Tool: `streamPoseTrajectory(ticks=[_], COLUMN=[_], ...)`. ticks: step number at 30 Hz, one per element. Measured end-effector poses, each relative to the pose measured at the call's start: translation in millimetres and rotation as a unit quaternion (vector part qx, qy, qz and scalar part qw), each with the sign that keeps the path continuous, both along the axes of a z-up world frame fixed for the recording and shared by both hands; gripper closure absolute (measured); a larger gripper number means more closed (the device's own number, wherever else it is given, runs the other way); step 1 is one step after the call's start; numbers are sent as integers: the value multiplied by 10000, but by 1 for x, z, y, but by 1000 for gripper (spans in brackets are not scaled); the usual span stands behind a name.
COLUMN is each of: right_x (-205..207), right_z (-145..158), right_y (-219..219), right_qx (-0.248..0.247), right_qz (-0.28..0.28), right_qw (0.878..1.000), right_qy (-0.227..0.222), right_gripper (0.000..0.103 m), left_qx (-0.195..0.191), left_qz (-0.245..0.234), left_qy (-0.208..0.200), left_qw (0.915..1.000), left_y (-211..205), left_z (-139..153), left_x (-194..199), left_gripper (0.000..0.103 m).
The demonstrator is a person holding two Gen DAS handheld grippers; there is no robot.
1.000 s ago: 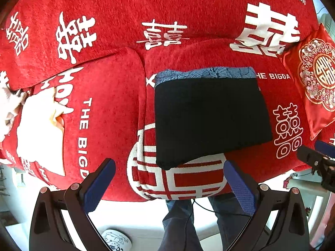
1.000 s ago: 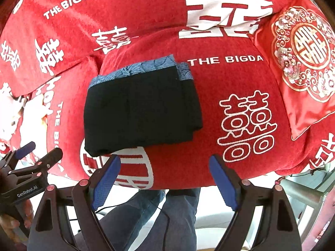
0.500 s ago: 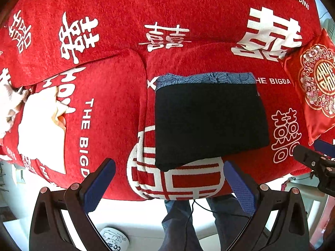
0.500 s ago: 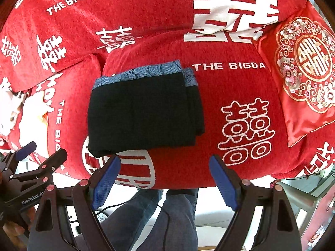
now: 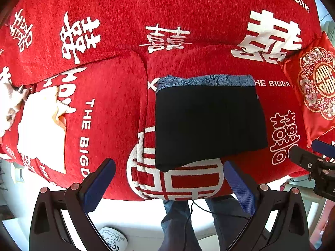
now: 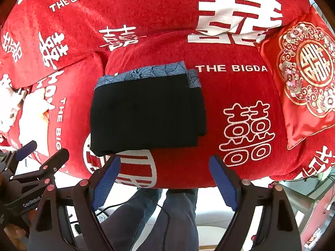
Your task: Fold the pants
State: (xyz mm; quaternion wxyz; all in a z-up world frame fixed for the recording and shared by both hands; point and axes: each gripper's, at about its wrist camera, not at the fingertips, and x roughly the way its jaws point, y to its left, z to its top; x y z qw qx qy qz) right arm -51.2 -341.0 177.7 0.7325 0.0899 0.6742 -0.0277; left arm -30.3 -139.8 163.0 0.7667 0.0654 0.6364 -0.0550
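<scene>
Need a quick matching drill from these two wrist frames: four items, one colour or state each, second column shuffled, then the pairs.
1. pants
2. waistband
3. left gripper
4. satin cushion

A. blue, patterned
B. red with gold embroidery
C. black, folded flat on the sofa cover
D. open, holding nothing

Pairs: 1-C, 2-A, 3-D, 4-B

Bright, even daylight is filling both fisheye views, with the floor below washing out to near white. Straight lines are bending hard toward black, vignetted corners. The folded pants [image 5: 209,123] are reading as flat black with little fabric detail, while the red sofa cover [image 6: 240,87] is staying sharp and vividly saturated.
</scene>
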Motion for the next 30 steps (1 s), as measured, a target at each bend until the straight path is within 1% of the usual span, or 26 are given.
streamPoseTrajectory(ticks=[18, 30], right_x=[-1, -2], right_z=[1, 2], right_y=[-2, -1], right_qx=[-5, 1], right_qz=[-35, -57], right_qw=[10000, 10000], right_qy=[12, -14], right_gripper=[14, 14], left_qx=[1, 16], left_qz=[-21, -131], left_qy=[-55, -154], left_qw=[10000, 9998], left_y=[-4, -7], left_z=[6, 11], left_x=[-1, -2], left_gripper=[0, 0])
